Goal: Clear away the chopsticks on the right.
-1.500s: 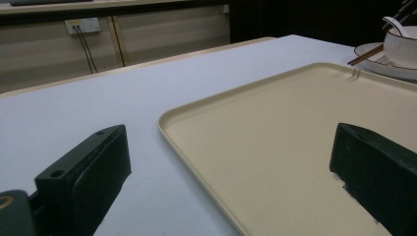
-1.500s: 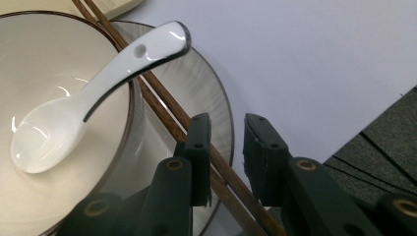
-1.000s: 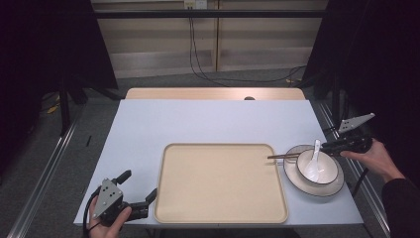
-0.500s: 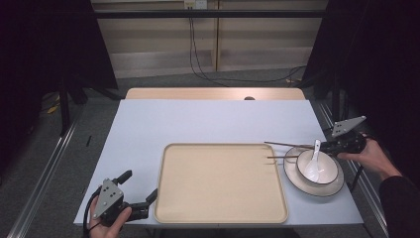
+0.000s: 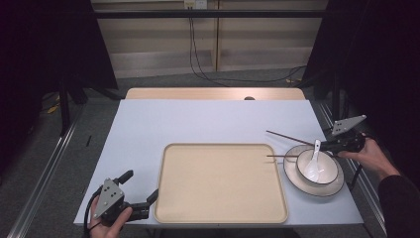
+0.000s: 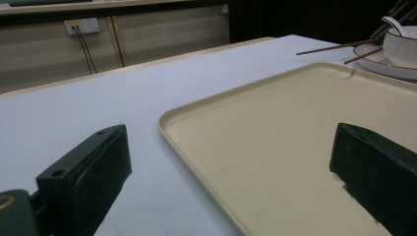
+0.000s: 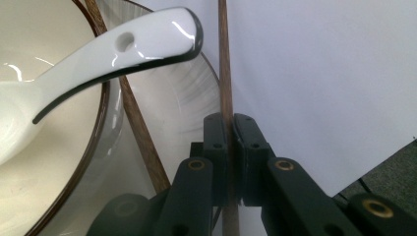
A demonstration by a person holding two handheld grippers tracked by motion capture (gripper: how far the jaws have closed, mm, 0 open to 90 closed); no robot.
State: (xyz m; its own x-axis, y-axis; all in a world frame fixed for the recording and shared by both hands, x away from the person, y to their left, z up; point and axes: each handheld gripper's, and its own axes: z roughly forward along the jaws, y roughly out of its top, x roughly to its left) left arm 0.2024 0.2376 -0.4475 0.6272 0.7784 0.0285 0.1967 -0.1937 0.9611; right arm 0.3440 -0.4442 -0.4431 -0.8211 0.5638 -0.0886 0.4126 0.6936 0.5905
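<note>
The worktop [image 5: 213, 124] is evenly lit from above while its surroundings sink into darkness. Glare streaks the spoon [image 7: 113, 49]. In the left gripper view the near jaws are blurred.

The far tabletop [image 5: 213, 119] lay open; the bowl [image 5: 317, 167], spoon [image 5: 313, 152] and plate [image 5: 324, 187] crowded the right edge.

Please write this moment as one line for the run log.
right tool: shut on chopstick | second chopstick: on plate | left tool: open, at tray corner
</note>
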